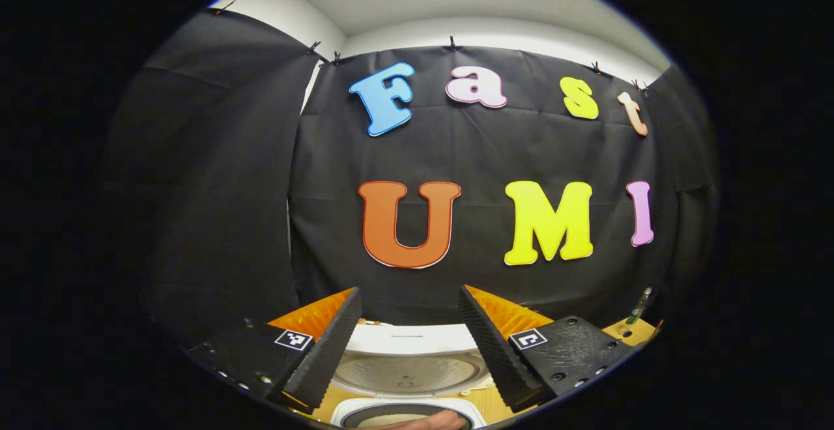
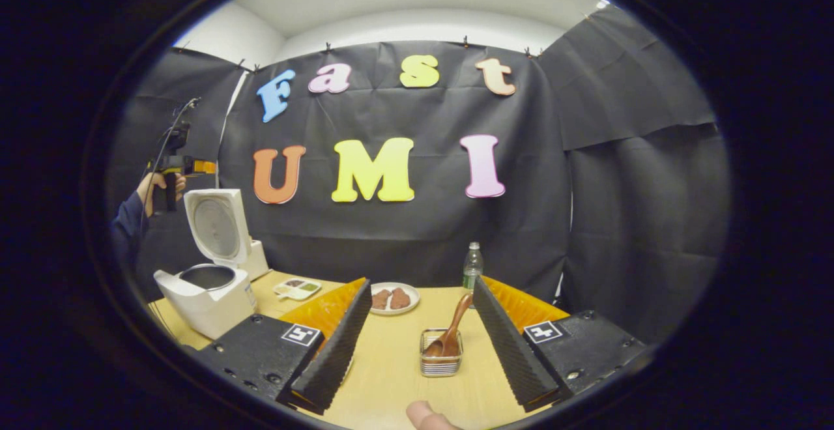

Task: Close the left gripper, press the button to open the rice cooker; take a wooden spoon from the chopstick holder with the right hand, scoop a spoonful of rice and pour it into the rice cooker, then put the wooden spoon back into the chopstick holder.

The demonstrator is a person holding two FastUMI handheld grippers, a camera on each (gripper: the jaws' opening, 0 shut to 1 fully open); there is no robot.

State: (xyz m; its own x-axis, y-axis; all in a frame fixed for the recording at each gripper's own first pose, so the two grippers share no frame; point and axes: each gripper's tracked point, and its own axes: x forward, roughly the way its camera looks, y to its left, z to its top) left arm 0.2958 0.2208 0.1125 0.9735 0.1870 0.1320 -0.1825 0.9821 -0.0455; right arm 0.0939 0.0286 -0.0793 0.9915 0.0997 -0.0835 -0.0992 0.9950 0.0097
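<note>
Claws (image 2: 417,345) apart; white cooker (image 2: 208,286) lid-up.

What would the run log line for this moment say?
rice cooker: lid up | wooden spoon: in chopstick holder | left gripper: open above cooker | right gripper: open, empty, facing holder

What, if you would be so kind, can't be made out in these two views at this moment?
- Rice cooker pot: in the right gripper view its rim hides any rice inside.
- Left gripper view: the cooker is cut off by the bottom edge and flanked by the left tool.
- Small tray contents: too small to identify in the right gripper view.
- Chopstick holder: the wooden spoon bowl hides its inside.
</note>
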